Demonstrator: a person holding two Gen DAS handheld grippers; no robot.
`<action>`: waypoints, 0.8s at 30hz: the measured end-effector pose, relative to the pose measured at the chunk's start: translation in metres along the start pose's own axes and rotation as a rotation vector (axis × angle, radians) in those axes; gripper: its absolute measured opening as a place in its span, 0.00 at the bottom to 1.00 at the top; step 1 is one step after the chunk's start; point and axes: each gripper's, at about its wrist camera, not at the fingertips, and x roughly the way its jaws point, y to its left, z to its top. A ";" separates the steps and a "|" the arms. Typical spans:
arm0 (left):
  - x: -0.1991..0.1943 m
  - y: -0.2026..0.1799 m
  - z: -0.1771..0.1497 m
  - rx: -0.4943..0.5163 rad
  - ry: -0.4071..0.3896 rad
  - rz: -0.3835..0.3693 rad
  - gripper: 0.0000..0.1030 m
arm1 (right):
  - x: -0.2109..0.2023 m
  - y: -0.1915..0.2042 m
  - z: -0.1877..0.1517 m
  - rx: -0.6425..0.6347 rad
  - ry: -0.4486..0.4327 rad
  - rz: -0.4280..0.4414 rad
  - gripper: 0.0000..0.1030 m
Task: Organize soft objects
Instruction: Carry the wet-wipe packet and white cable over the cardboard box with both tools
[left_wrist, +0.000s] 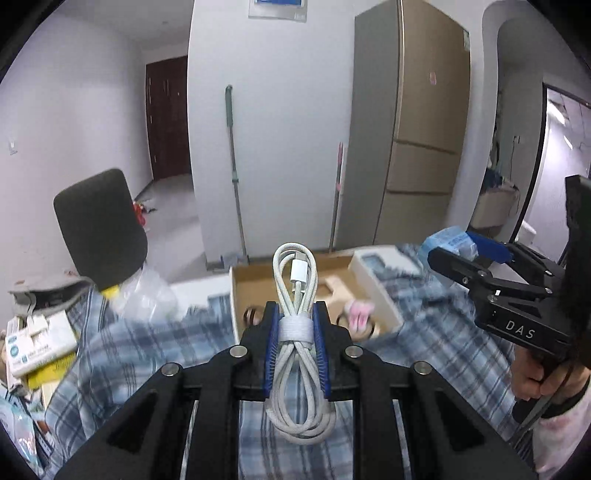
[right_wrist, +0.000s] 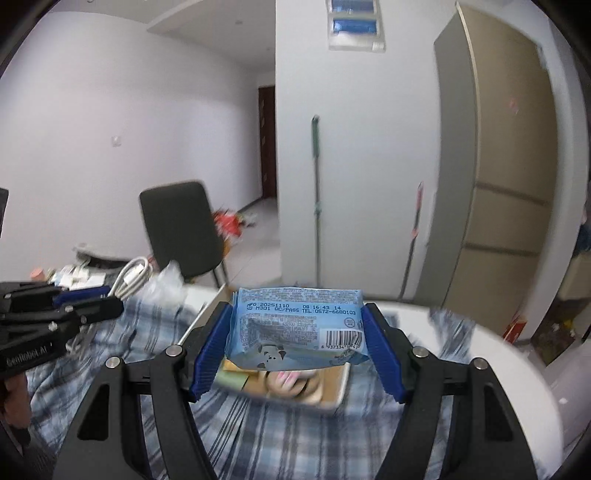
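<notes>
Nearest my left lens: white braided charging cable (left_wrist: 295, 321), coiled and strapped with a velcro band, pinched at that band by my left gripper (left_wrist: 295, 332). Jaws nearly closed, blue pads tight on both sides of the bundle. Loops hang free above and below the grip, so it carries clear of the blue-and-white plaid cloth (left_wrist: 147, 347) covering the surface.

My right gripper (right_wrist: 297, 332) has its jaws about half open and clamped across the short ends of a light-blue soft pack of wipes (right_wrist: 297, 325), barcode side facing the lens. Pack sits level, pads touching both ends, so the grip is wide only because the pack is wide.

Both items are up in the air over the open brown cardboard box (left_wrist: 258, 280) lying on the cloth. Box already has something pink and some round pieces inside; too blurred to name.

Judgement: soft items get held above the box for dropping in. Cable risk: loose loops snagging the box rim. Pack risk: squashing or slipping if I squeeze unevenly.
</notes>
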 end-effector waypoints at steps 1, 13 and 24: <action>-0.001 -0.002 0.005 0.000 -0.013 -0.006 0.19 | -0.002 0.000 0.008 -0.007 -0.018 -0.018 0.67; 0.036 -0.010 0.063 -0.051 -0.116 -0.001 0.19 | 0.029 -0.013 0.051 0.031 -0.081 -0.128 0.67; 0.112 0.002 0.028 -0.061 0.006 0.015 0.19 | 0.091 -0.014 0.001 0.035 0.039 -0.115 0.67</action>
